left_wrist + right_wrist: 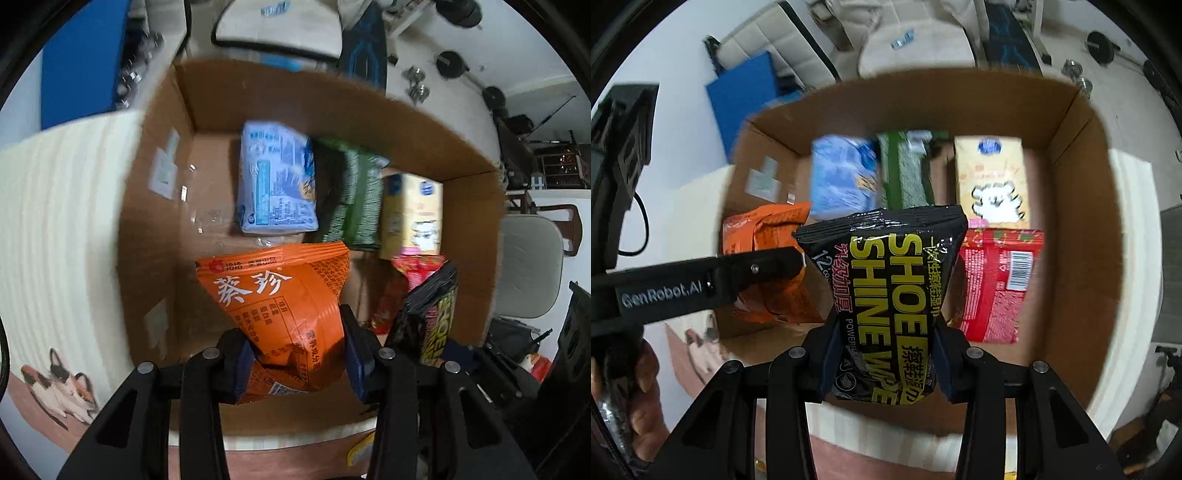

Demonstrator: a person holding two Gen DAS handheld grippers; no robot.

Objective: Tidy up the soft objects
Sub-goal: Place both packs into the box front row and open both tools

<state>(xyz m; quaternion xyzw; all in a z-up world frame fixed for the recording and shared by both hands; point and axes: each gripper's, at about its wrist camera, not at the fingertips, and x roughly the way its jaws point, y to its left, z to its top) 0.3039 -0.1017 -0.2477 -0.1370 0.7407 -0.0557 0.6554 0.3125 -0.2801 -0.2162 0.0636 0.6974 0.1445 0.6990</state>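
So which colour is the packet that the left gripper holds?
Orange packet with white characters, clearest in the left wrist view.

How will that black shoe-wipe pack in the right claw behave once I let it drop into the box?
The black shoe-wipe pack pinches in where the right claw squeezes it, so it is probably soft and floppy. Its glossy film looks slippery, so it may slide on landing. Being a flat pouch, it will likely flop over inside the cardboard box rather than stand.

in the cardboard box point(1078, 206) we see three packs in a row at the back wall: tissue pack point(844, 177) left, towel pack point(905, 173) middle, cartoon pack point(991, 181) right, with a snack bag point(997, 284) just before the last.
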